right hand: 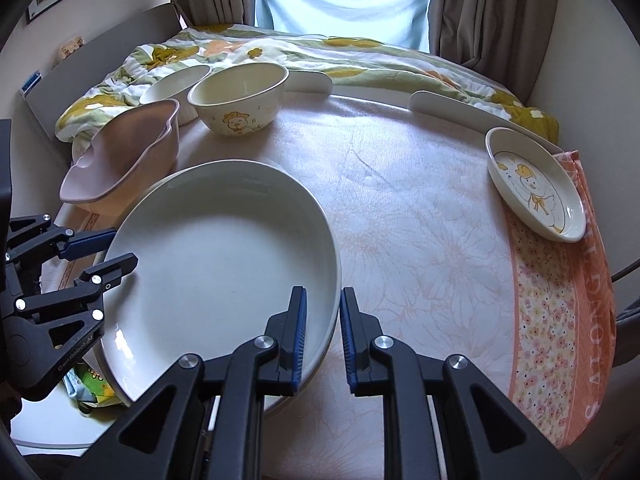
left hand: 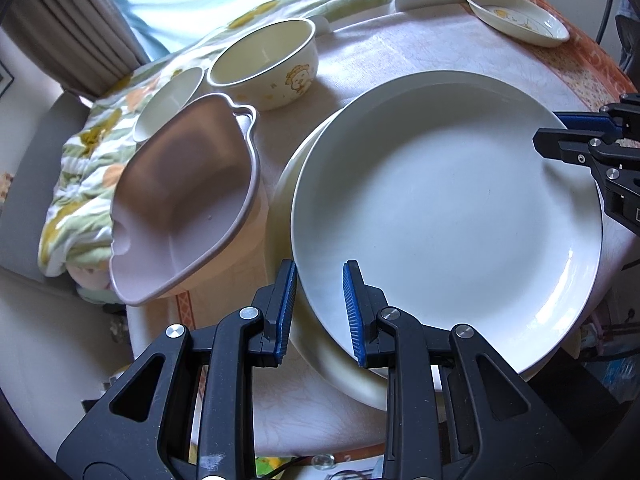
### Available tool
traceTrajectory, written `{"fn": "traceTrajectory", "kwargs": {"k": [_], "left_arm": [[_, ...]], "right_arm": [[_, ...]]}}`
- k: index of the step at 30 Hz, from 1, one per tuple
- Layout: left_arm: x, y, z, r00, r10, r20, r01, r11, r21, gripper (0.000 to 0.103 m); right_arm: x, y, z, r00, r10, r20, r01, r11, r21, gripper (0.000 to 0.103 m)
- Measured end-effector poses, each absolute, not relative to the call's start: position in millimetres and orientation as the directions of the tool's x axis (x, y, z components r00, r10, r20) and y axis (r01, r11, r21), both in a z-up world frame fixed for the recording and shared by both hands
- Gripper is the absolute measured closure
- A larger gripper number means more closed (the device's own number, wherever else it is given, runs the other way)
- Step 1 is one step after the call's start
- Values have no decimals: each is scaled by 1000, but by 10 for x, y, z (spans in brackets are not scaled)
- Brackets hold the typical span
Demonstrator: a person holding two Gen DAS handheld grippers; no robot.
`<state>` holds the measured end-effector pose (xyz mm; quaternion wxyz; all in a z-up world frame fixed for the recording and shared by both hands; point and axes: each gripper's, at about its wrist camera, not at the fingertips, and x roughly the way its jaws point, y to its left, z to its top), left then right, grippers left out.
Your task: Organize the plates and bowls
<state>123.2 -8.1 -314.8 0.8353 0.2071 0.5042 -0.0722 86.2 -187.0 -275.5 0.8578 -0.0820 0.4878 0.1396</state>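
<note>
Pink heart-shaped bowl (left hand: 180, 200) sits far left on the counter (right hand: 420, 220); beside it, a white plate (left hand: 440, 208) stacked on another. Left gripper (left hand: 319, 312) and right gripper (right hand: 322, 336) straddle opposite rims — fingers narrowly apart, grip uncertain. Duck dish (right hand: 534, 184) lies far right.

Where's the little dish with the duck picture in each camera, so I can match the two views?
Left wrist: the duck dish sits at the top right, at the table's far edge.
Right wrist: the same dish lies at the right, on the orange cloth's edge.
Shared landmark: the big white plate that both grippers straddle.
</note>
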Motion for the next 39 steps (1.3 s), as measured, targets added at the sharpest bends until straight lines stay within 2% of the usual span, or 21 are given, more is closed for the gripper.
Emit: {"fn": "traceTrajectory", "kwargs": {"k": [15, 22, 28, 33, 35, 36, 37, 38, 39], "left_arm": [[1173, -153, -3182, 531, 164, -831, 336, 860, 384, 81], [1186, -124, -3164, 531, 144, -835, 337, 868, 364, 81], [1185, -106, -3014, 532, 111, -839, 342, 879, 333, 81], [1220, -139, -2607, 536, -20, -844, 355, 912, 204, 81], [1279, -185, -2385, 547, -91, -832, 366, 920, 139, 72], [1301, -205, -2308, 553, -121, -824, 372, 921, 115, 47], [1337, -237, -2202, 570, -163, -805, 380, 921, 83, 14], [1354, -261, -2113, 592, -194, -782, 385, 921, 63, 4], [1383, -303, -2004, 618, -240, -748, 398, 917, 35, 0]], "right_arm": [[850, -1762, -2766, 490, 129, -862, -349, 935, -58, 88], [855, -1703, -2776, 495, 118, -861, -358, 931, -78, 88], [865, -1766, -2662, 496, 149, -855, -336, 942, -30, 88], [899, -1917, -2442, 505, 196, -841, -284, 957, 52, 88], [923, -2058, -2311, 518, 209, -829, -228, 968, 102, 88], [926, -2147, -2244, 534, 211, -819, -197, 973, 122, 88], [921, -2243, -2173, 551, 214, -807, -169, 975, 143, 86], [920, -2354, -2096, 569, 208, -796, -138, 978, 156, 73], [916, -2459, -2026, 586, 194, -787, -111, 981, 159, 44]]}}
